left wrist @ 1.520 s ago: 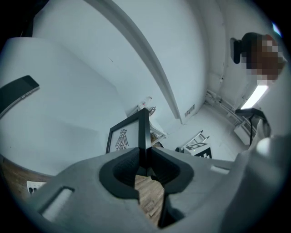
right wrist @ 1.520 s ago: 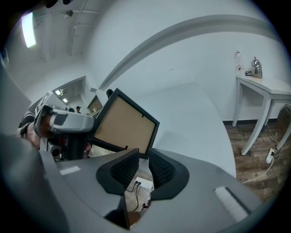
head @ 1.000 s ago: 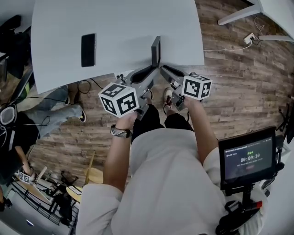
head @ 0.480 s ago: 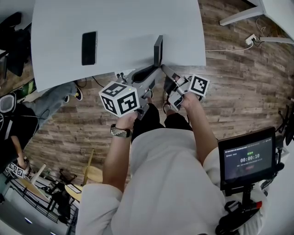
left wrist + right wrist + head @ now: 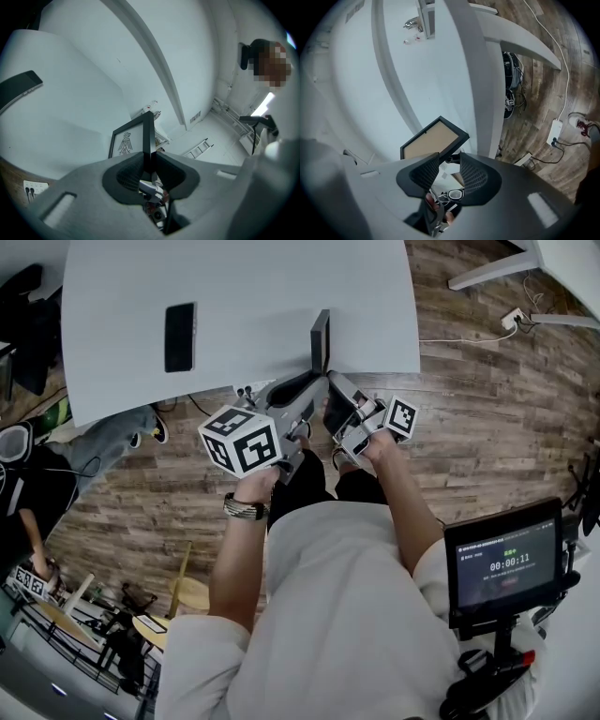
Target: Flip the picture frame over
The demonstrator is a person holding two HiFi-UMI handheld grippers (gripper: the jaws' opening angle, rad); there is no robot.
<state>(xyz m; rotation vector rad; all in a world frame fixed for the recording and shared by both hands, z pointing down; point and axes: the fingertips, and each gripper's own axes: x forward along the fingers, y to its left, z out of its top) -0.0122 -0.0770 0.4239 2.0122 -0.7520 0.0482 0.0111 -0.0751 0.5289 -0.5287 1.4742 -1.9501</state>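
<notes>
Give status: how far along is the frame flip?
Done: frame is up on edge at the table rim, about halfway over. In hand: left gripper is clamped on it; right gripper has just been opening its jaws, frame edge loose between them. Left: lay it down on its other face.
</notes>
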